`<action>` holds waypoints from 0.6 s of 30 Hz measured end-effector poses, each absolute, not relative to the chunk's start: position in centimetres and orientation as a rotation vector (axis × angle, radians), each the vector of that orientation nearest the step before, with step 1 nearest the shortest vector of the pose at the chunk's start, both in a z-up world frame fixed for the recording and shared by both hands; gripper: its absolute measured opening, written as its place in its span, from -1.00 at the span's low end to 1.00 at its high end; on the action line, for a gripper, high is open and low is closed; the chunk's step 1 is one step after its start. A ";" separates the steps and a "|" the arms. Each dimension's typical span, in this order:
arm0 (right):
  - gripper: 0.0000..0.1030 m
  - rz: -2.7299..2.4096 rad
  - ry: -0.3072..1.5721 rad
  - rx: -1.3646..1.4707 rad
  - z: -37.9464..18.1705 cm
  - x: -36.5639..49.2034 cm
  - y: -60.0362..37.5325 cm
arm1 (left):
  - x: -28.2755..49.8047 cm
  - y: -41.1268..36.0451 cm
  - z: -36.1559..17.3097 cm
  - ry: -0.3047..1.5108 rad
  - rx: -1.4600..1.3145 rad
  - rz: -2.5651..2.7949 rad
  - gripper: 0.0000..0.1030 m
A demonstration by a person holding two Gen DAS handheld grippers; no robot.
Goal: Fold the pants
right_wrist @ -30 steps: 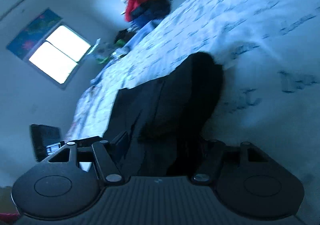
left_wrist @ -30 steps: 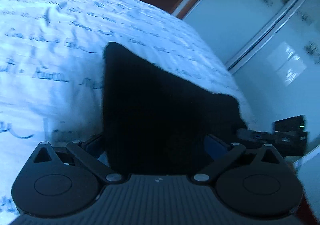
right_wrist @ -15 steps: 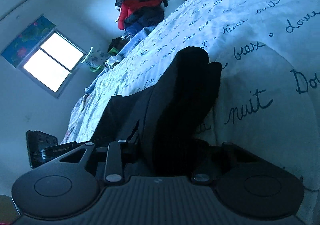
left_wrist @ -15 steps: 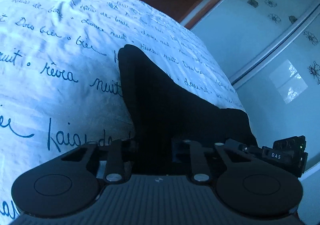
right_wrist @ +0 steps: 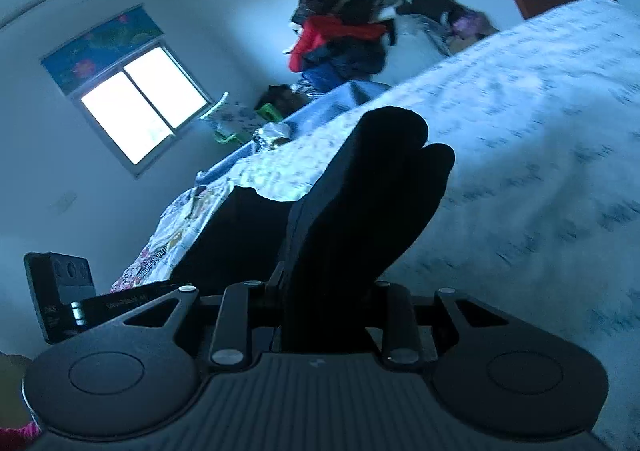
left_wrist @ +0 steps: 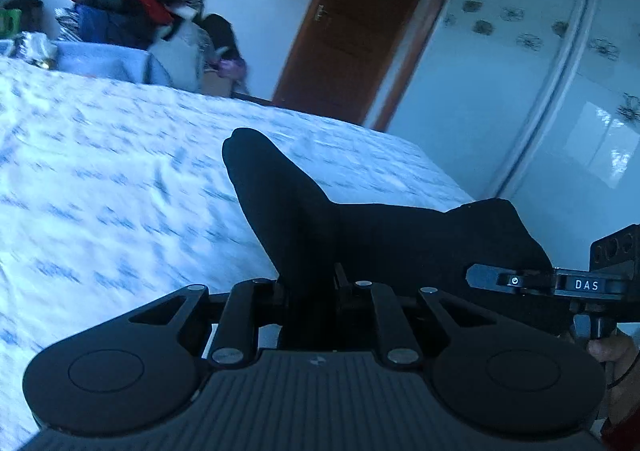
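Left gripper [left_wrist: 310, 293]: jaws drawn in close and clamped on a bunch of black cloth that fills the gap between them
Right gripper [right_wrist: 324, 293]: jaws likewise pinched on dark fabric, which rises straight out of the grip
Pants [left_wrist: 360, 227]: black, held up off the bed by both claws; in the left wrist view one fold stands up from the grip and tips toward the upper left, while the rest stretches rightward to the other gripper [left_wrist: 560, 283], whose body carries the letters DAS
Pants, right wrist view [right_wrist: 360, 203]: a thick rounded fold rears up from the jaws, a flatter panel hangs off to the left toward the other tool [right_wrist: 80, 299]
Bed [left_wrist: 100, 191]: white cover printed with blurred blue script, lying beneath and beyond the lifted cloth
Clothes pile [left_wrist: 128, 7]: red, dark blue and black garments heaped at the far side of the bed
Door [left_wrist: 360, 19]: brown wood, right of the pile
Wardrobe [left_wrist: 540, 71]: pale glossy panels with small flower motifs, on the right
Window [right_wrist: 140, 103]: bright, two panes, with a flowered blind above, on the left wall in the right wrist view
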State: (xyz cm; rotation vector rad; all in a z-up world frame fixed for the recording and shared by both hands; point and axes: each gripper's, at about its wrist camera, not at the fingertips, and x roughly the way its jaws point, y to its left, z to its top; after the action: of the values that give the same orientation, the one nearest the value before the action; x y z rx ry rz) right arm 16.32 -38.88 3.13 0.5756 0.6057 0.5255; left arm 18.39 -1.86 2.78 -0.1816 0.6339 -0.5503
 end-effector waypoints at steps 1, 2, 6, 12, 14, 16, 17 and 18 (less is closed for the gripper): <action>-0.44 0.533 0.603 0.580 3.1 17.2 -38.3 | 18.8 -1.3 3.1 0.634 -0.175 -0.533 -0.58; -0.44 0.536 0.599 0.580 3.1 18.0 -37.5 | 19.3 -0.9 3.2 0.633 -0.169 -0.519 -0.58; -0.44 0.532 0.596 0.598 2.2 21.8 -35.2 | 22.2 0.9 2.7 0.659 -0.168 -0.451 -0.58; -0.30 0.435 0.717 0.575 -1.2 25.2 -33.3 | 24.5 2.1 -0.3 0.754 -0.165 -0.390 -0.53; -0.11 0.413 0.739 0.604 -2.0 25.3 -33.9 | 24.6 2.6 -0.8 0.771 -0.187 -0.385 -0.39; -0.02 0.422 0.738 0.660 -2.3 24.7 -35.0 | 24.4 3.3 -1.2 0.778 -0.208 -0.355 0.00; -0.01 0.419 0.738 0.673 -2.3 24.4 -35.6 | 24.4 3.5 -1.2 0.775 -0.208 -0.332 0.16; 0.00 0.413 0.740 0.676 -2.1 23.9 -36.2 | 24.0 3.8 -1.1 0.767 -0.201 -0.299 0.52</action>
State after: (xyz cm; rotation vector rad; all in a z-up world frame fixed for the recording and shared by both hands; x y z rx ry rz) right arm 23.87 -36.23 -2.15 0.6759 0.7400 0.4126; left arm 24.01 3.81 -1.11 -0.2013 0.7670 -0.2990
